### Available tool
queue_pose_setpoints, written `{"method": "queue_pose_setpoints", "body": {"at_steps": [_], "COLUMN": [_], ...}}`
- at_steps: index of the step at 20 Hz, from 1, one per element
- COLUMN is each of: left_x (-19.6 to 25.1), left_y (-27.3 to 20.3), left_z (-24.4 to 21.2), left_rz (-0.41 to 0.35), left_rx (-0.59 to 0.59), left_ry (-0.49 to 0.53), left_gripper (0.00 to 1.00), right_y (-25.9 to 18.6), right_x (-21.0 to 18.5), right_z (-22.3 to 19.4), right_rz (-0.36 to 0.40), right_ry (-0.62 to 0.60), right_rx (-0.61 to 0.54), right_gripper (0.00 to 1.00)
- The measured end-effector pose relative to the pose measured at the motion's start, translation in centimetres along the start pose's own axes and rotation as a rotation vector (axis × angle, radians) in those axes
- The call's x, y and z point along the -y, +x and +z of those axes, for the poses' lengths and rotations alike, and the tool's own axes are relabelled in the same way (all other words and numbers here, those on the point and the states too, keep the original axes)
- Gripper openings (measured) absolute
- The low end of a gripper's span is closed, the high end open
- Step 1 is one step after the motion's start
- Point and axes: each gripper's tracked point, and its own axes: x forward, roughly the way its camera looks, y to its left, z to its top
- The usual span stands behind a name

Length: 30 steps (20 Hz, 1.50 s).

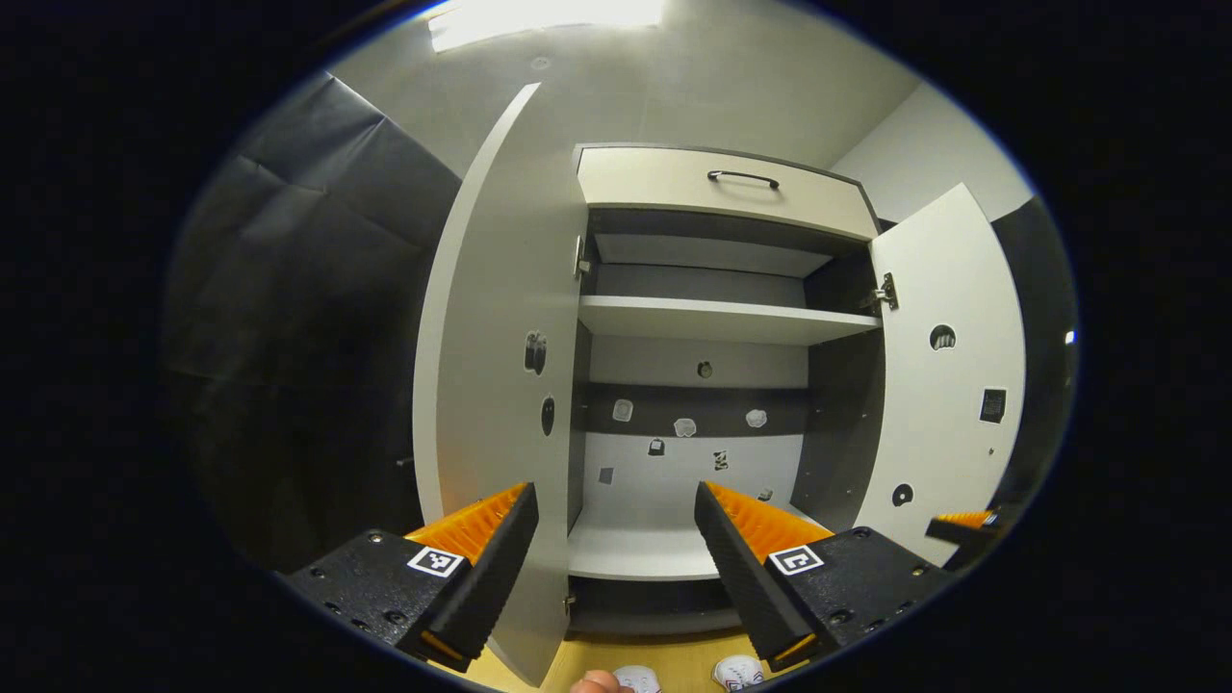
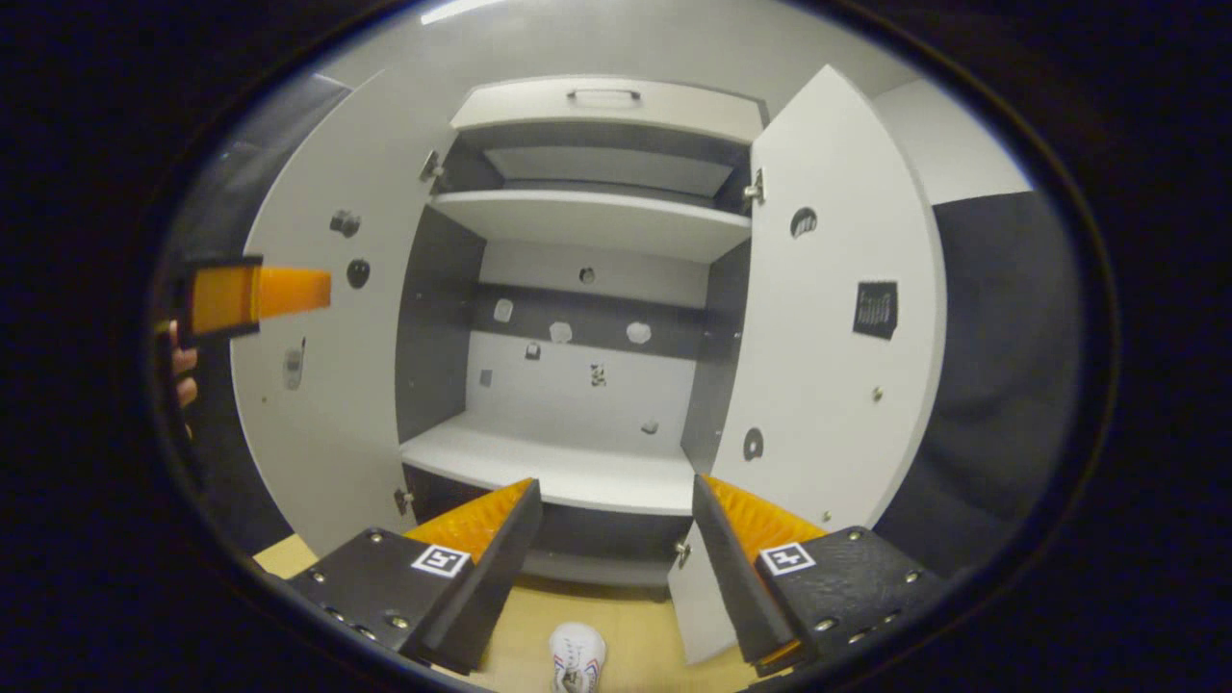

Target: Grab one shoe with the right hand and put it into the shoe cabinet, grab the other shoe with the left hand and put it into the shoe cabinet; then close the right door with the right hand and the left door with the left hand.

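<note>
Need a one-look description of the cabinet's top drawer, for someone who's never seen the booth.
Find the open shoe cabinet with both doors swung wide. Look above its highest shelf: the drawer spans the cabinet's top. Unlike the open compartments below, it has a closed pale front with one horizontal bar handle.

Both views facing the open shoe cabinet (image 1: pixel 712 318) (image 2: pixel 597 221) from near, slightly below; left gripper view offset leftward.

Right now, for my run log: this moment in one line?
stage: start | left claw: open | right claw: open | shoes: floor | cabinet: doors open

Staged booth: black cloth wall (image 1: pixel 308 289), open shoe cabinet (image 1: pixel 712 318).
</note>
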Motion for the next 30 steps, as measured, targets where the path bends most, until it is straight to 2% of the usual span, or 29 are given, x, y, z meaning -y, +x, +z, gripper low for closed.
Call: {"method": "queue_pose_setpoints", "body": {"at_steps": [2, 3, 7, 9, 10, 16, 21, 26, 28, 30], "left_x": [-0.4, -0.6, -1.3, -1.6, -1.8, -1.9, -1.7, -1.8, -1.7, -1.7], "left_y": [0.1, 0.1, 0.1, 0.3, 0.4, 0.8, 1.3, 1.6, 1.8, 2.0], "left_z": [-0.2, -0.3, -0.9, -1.1, -1.2, -1.3, -2.2, -2.7, -2.6, -2.9], "left_rz": [0.011, 0.016, 0.033, 0.039, 0.043, 0.051, 0.048, 0.061, 0.065, 0.068], "left_rx": [-0.005, -0.008, -0.017, -0.02, -0.022, -0.014, -0.031, -0.035, -0.028, -0.034], "left_ry": [0.006, 0.009, 0.023, 0.029, 0.032, 0.055, 0.034, 0.047, 0.046, 0.035], "left_gripper": [0.99, 0.99, 0.99, 0.99, 0.99, 0.97, 0.97, 0.97, 0.98, 0.97], "right_y": [1.5, 2.0, 3.3, 3.4, 3.3, 2.8, 2.9, 3.1, 2.9, 3.2], "right_x": [-1.1, -1.9, -4.5, -6.1, -6.8, -8.5, -8.9, -9.0, -9.3, -9.3], "right_z": [-4.4, -6.6, -17.0, -21.8, -23.9, -34.5, -40.9, -44.3, -45.3, -45.7], "right_rz": [0.03, 0.049, 0.125, 0.173, 0.191, 0.241, 0.256, 0.246, 0.253, 0.248], "right_ry": [0.002, 0.005, 0.005, 0.042, 0.056, 0.056, 0.081, 0.056, 0.031, -0.014], "right_rx": [-0.095, -0.145, -0.375, -0.49, -0.538, -0.765, -0.965, -1.092, -1.157, -1.201], "right_gripper": [0.95, 0.91, 0.9, 0.9, 0.87, 0.87, 0.87, 0.9, 0.83, 0.82]}}
